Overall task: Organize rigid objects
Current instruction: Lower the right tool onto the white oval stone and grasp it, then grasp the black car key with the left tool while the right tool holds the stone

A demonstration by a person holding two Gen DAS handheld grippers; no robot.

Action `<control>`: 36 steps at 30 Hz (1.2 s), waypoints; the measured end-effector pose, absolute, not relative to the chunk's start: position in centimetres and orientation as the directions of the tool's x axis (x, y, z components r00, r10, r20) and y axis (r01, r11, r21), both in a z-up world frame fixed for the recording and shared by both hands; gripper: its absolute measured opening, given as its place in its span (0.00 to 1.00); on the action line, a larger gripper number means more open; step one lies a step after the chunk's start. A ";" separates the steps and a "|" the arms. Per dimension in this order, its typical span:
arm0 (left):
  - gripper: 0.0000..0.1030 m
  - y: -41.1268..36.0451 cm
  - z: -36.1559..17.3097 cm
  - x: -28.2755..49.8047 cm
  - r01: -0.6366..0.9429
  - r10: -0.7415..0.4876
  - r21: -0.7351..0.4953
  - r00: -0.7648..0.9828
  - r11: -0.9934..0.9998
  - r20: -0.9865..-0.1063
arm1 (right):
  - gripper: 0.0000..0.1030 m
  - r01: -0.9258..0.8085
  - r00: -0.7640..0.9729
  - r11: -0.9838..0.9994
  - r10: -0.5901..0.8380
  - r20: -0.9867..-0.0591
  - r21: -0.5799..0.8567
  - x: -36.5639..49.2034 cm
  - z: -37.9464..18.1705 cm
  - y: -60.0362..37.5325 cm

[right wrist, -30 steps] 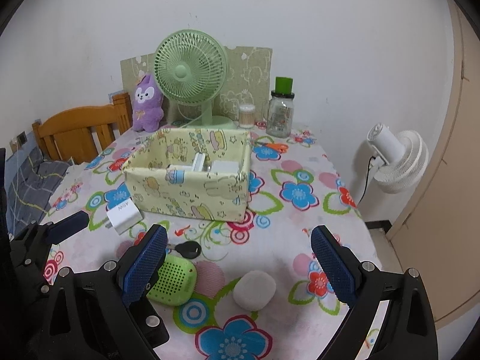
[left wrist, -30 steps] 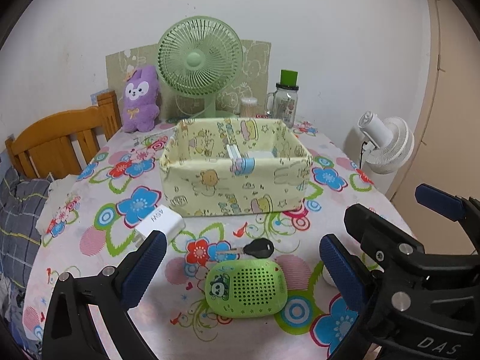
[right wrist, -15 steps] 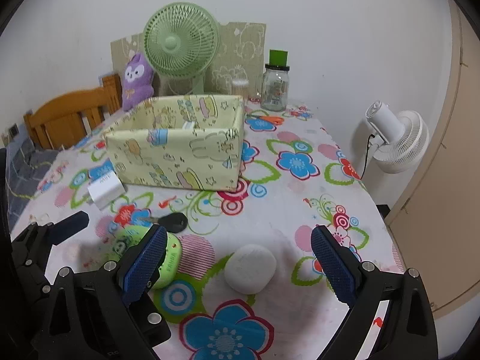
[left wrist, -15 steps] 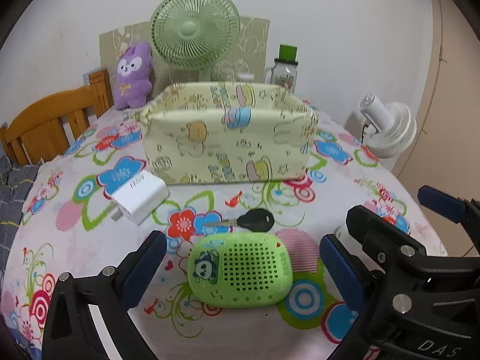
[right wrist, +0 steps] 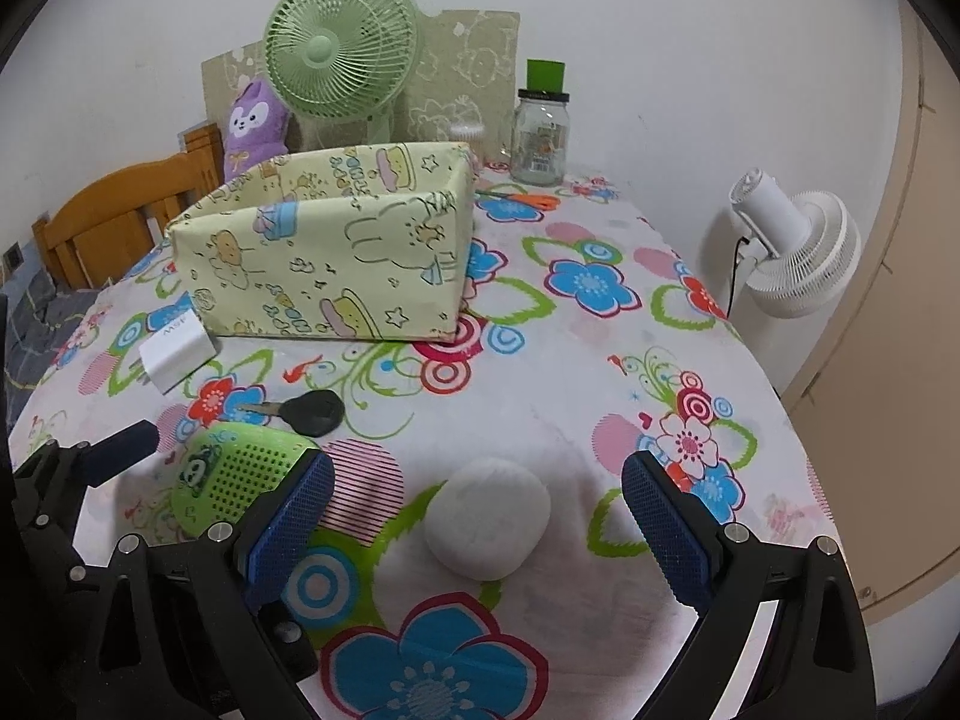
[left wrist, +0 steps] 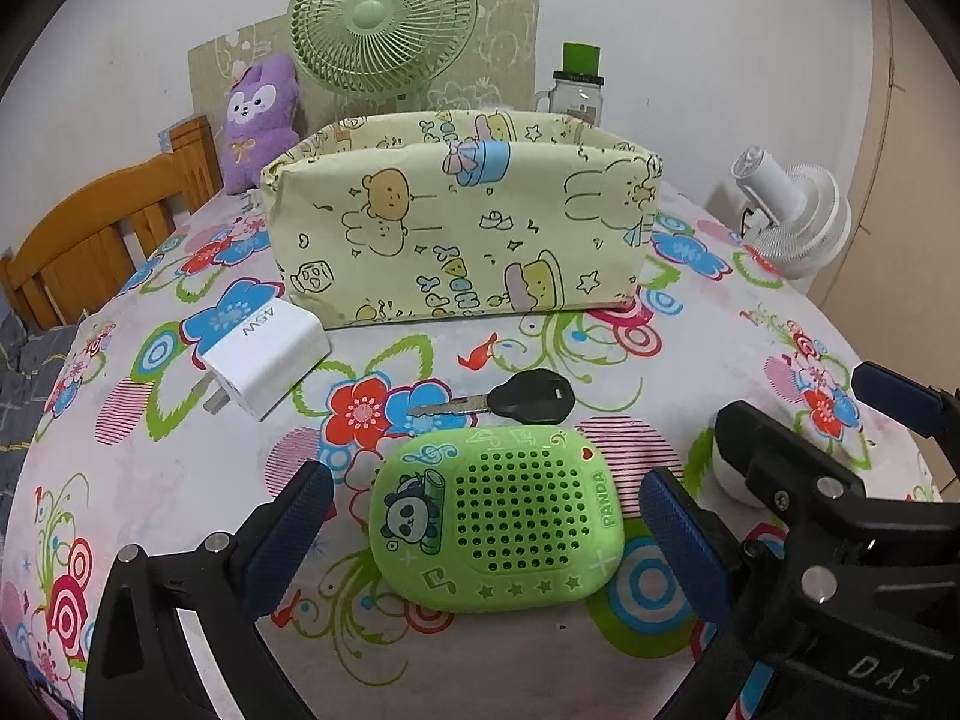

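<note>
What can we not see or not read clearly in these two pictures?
- Inside of the yellow box: hidden in both views by its own front wall.
- White oval case: in the left wrist view mostly covered by the right gripper.
- Green speaker: in the right wrist view partly behind a finger of that gripper.
- Jar label: too small to read.
- Left gripper: only its open fingers show.

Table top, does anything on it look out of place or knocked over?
Nothing is spilled or damaged. The green speaker, black key, white charger and white case simply lie loose in front of the box, not yet sorted.
</note>
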State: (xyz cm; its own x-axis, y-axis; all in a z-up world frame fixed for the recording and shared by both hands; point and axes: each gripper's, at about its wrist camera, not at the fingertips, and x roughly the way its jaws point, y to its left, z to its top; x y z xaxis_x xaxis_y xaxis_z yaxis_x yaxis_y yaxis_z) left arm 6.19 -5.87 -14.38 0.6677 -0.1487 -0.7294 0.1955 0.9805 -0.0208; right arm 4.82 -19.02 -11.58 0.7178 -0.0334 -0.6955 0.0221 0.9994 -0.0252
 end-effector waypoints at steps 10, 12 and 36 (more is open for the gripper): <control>1.00 -6.1 -15.5 6.2 0.206 -0.131 0.003 0.637 0.979 -0.760 | 0.89 0.049 0.678 0.999 -0.033 -0.734 -0.001 5.5 -13.5 -19.8; 1.00 -6.2 -15.6 6.2 0.212 -0.132 0.007 0.632 0.977 -0.764 | 0.86 0.059 0.666 0.998 -0.033 -0.745 0.008 5.6 -13.9 -20.0; 1.00 -7.2 -15.6 9.0 0.212 -0.095 0.044 0.600 0.976 -0.794 | 0.55 0.058 0.639 0.998 -0.009 -0.769 0.037 8.0 -14.2 -20.8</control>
